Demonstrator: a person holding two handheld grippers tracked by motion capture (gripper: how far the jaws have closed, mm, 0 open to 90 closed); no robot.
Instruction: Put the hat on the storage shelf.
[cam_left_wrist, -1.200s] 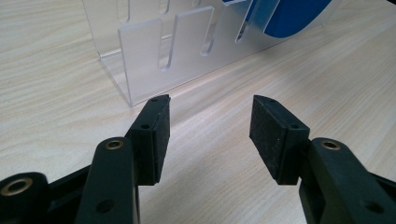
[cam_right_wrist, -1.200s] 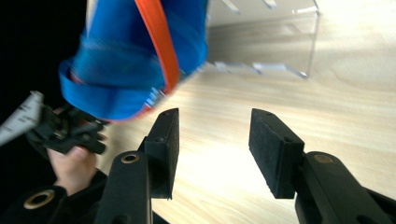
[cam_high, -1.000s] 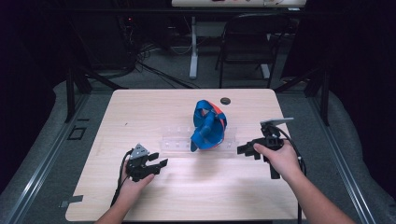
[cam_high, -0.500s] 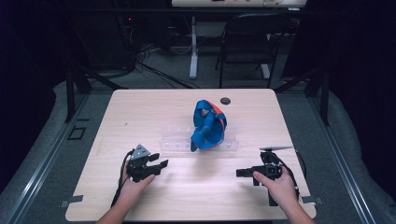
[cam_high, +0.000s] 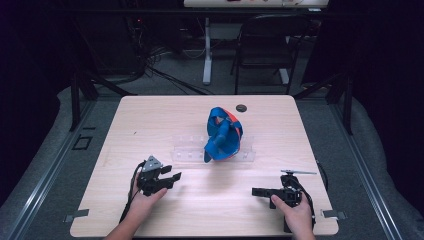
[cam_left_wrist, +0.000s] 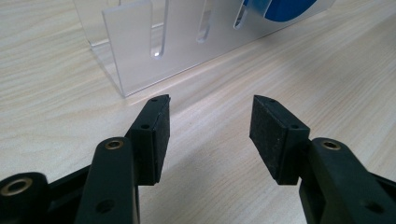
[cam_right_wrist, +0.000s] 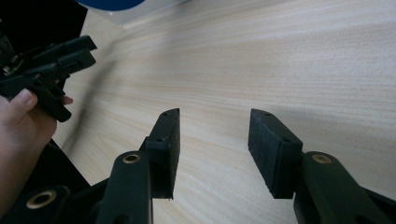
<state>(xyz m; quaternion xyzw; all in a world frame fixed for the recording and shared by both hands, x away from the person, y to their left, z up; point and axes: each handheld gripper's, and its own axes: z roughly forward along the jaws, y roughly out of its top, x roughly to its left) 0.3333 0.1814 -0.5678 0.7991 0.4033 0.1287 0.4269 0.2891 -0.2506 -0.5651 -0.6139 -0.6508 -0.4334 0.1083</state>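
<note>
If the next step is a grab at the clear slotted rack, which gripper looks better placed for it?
Probably the left gripper. Its open jaws face the clear rack, which stands just ahead in the left gripper view. The right gripper sits near the table's front edge, open, pointing sideways toward the left hand.

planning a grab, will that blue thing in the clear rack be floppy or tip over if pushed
The blue item looks folded and creased, so probably soft and floppy. It stands taller than the clear rack holding it, so a push may tilt it. The rack looks thin and light, likely to slide.
</note>
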